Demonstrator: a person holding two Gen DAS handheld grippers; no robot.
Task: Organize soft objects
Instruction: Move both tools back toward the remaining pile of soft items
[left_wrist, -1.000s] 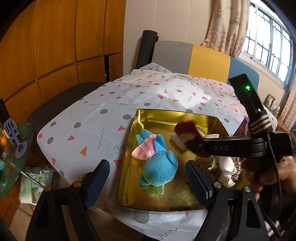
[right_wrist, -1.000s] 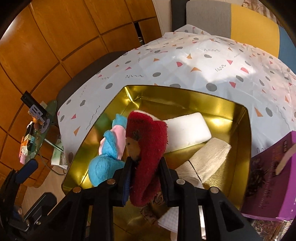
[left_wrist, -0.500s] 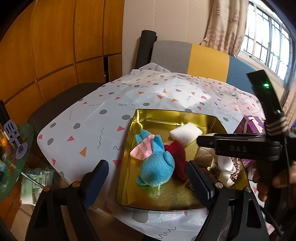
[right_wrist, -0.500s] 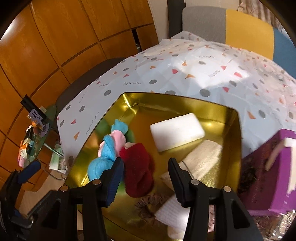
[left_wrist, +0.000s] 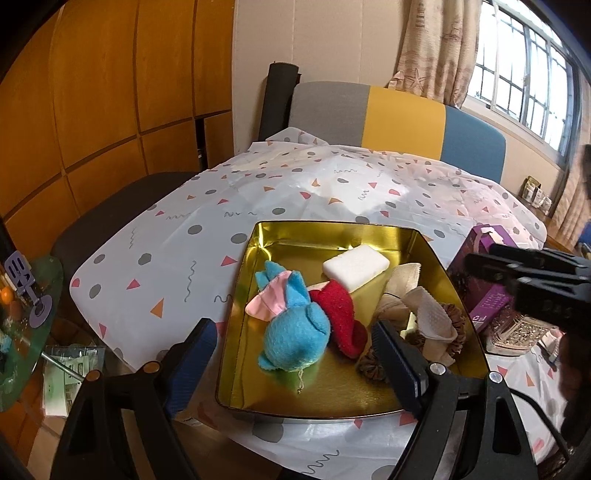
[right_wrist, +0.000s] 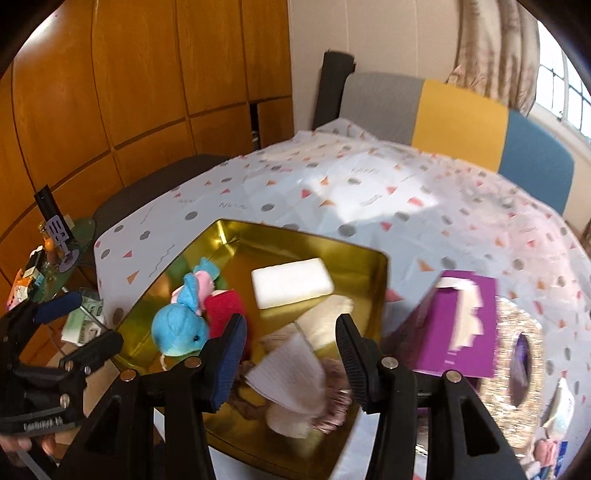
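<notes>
The red fuzzy plush toy (left_wrist: 341, 315) lies mid-tray in the gold metal tray (left_wrist: 236, 332), touching the blue plush animal (left_wrist: 295, 332). It looks light and squashy; pinch its thick middle. Right gripper (right_wrist: 291, 347), jaws just opened, and left gripper (left_wrist: 291, 363) both stand released, empty.

Red plush (left_wrist: 341, 314) lying in gold tin (left_wrist: 236, 332) (touching blue plush (left_wrist: 295, 332)).
</notes>
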